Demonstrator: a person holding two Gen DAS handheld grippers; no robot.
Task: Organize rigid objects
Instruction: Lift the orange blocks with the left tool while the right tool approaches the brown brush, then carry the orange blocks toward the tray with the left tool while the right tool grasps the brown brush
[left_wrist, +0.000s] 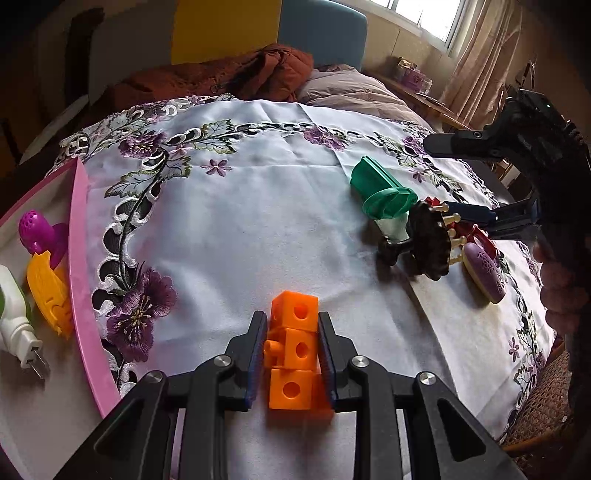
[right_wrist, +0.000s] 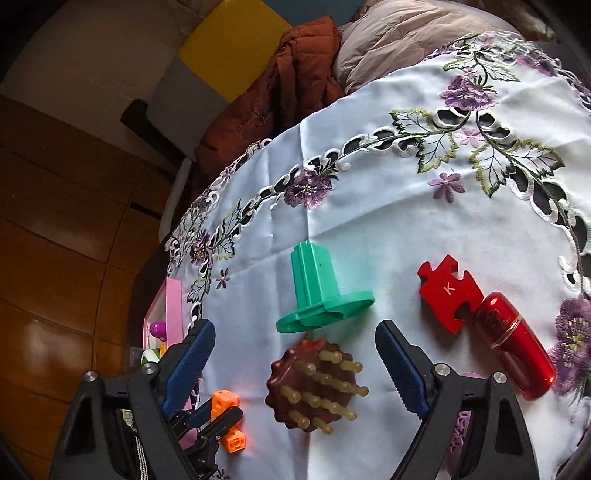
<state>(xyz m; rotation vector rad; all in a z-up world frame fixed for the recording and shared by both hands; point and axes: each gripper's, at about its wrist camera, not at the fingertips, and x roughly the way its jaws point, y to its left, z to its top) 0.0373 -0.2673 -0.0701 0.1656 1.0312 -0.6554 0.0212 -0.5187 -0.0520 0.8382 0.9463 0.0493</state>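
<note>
Nearest the left wrist camera, the left gripper (left_wrist: 292, 354) is pinched on a stick of 3 linked orange cubes (left_wrist: 294, 350), its blue pads pressing the stick's 2 long sides so it cannot twist; the stick appears to hang just over the embroidered tablecloth (left_wrist: 258, 206). The pink tray (left_wrist: 83, 266) lies to its left, already holding a yellow piece (left_wrist: 50, 291), a purple piece (left_wrist: 38, 230) and a white plug-in device (left_wrist: 14, 317), so that is likely where the cubes belong.

The right gripper (right_wrist: 295, 365) stands spread wide above the brown massage brush (right_wrist: 314, 384), which lies pegs-up between its fingers, untouched, probably the next pick. Beyond it lie a green plastic stand (right_wrist: 317, 291), a red puzzle piece (right_wrist: 448, 291) and a red tube (right_wrist: 515, 343).
</note>
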